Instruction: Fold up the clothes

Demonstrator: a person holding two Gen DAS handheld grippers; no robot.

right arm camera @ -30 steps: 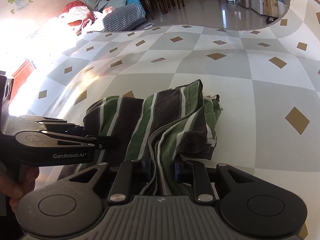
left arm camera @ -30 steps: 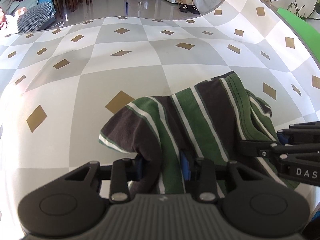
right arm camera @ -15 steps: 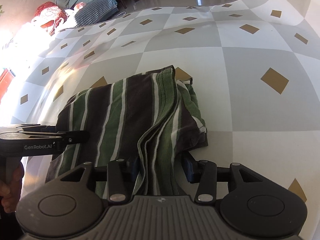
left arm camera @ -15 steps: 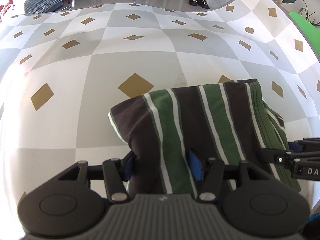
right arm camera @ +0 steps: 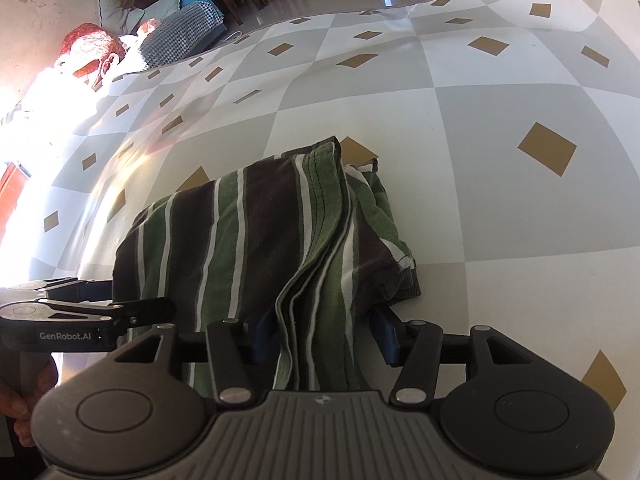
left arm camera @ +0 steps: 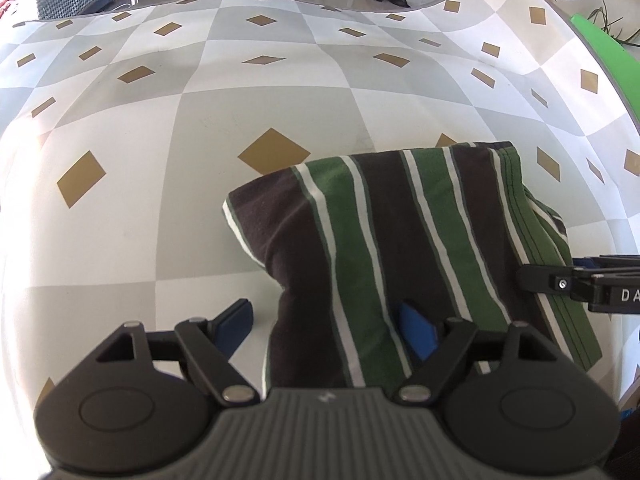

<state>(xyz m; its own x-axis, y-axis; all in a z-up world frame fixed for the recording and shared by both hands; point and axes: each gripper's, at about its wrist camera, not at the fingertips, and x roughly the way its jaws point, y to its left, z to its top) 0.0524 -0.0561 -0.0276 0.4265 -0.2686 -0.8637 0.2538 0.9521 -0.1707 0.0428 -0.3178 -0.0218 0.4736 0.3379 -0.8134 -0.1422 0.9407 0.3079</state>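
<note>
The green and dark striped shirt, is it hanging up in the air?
No, the folded green and dark striped shirt lies flat on the checked tablecloth, with both grippers open around its near edge.

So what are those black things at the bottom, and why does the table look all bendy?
Those are two grabber tools a person holds, one in each hand. Each tool has a camera looking along its two fingers, and its round lens makes the table look bent. One picture is from the left gripper, the other from the right gripper. On the checkered cloth lies a folded striped shirt. Both grippers are open, with the shirt's near edge lying loosely between their blue pads, so nothing is squeezed now.
</note>
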